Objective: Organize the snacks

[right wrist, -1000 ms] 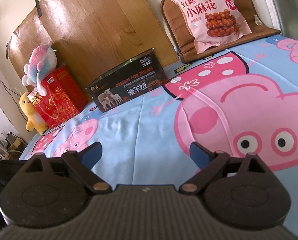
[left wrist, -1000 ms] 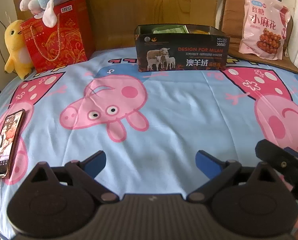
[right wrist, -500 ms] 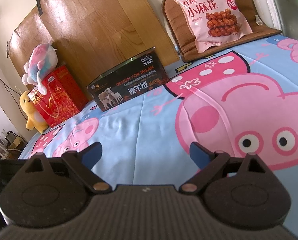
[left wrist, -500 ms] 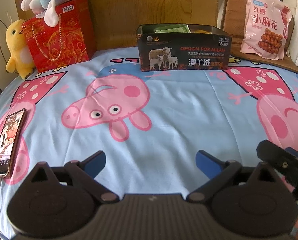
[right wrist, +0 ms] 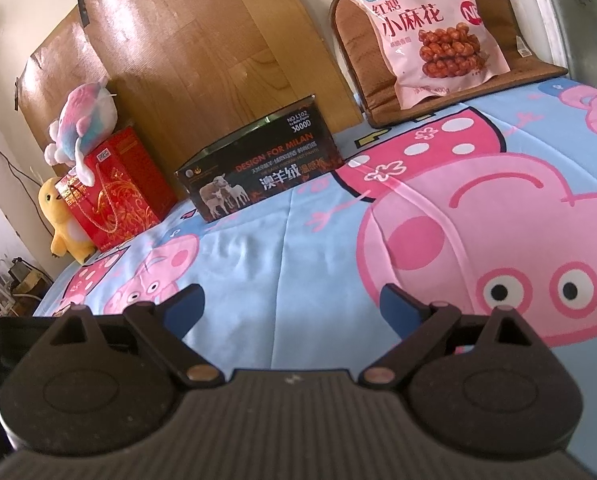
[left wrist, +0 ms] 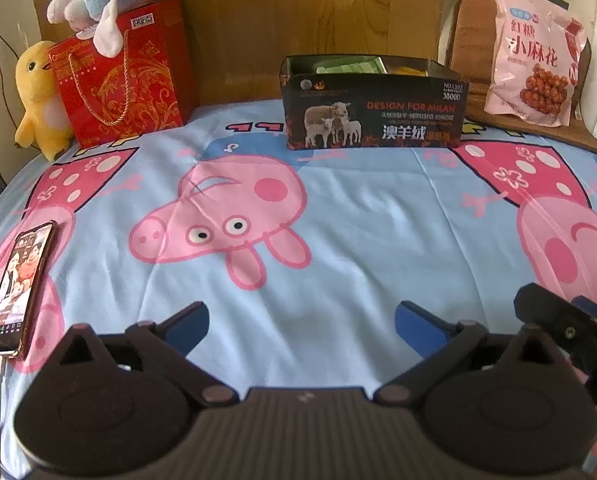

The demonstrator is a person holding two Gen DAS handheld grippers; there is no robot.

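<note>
left gripper (left wrist: 301,322): spread wide, empty | right gripper (right wrist: 290,304): spread wide, empty | black box (left wrist: 372,114): far centre | pink snack bag (left wrist: 532,58): far right, on brown cushion (left wrist: 474,56)

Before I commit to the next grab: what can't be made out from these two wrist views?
- Black box contents: left wrist view shows only green and yellow slivers over the front wall; right wrist view shows nothing inside.
- Pink snack bag: top cut off by the frame edge in the right wrist view; small print unreadable.
- Right gripper: in the left wrist view, mostly cut off by the right edge.
- Phone cable: runs off the bottom-left edge.
</note>
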